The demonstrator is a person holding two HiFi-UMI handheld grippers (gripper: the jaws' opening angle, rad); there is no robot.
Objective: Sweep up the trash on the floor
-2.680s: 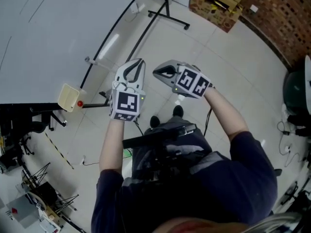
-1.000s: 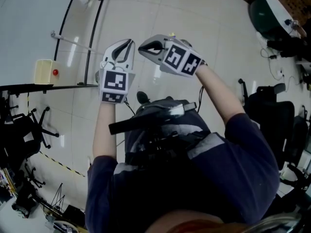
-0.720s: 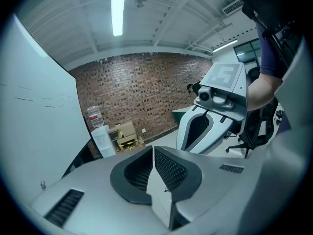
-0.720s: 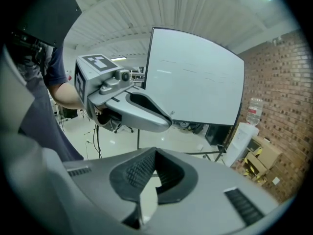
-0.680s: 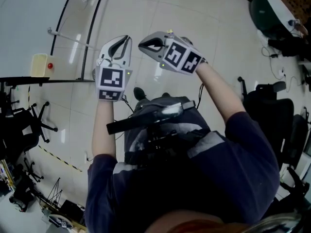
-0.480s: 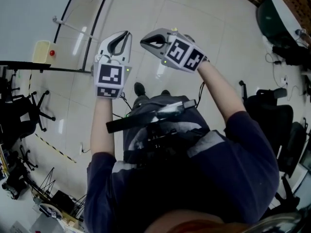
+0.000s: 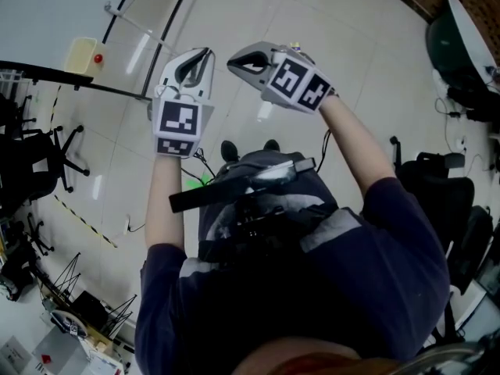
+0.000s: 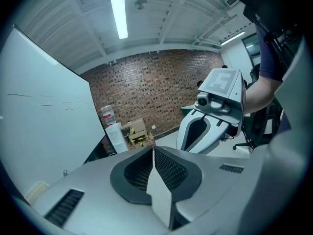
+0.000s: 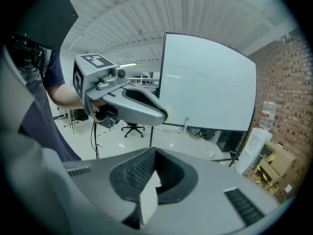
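Both closed and empty: left gripper and right gripper, over glossy pale floor.

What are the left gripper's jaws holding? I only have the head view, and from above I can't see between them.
Observer: Nothing. In the left gripper view the left gripper has its jaws shut tip to tip, empty.
Operator: And the right one?
Observer: The right gripper is shut too, with nothing between its jaws.
Operator: What is the left one pointing toward?
Observer: A brick wall with cardboard boxes at its foot.
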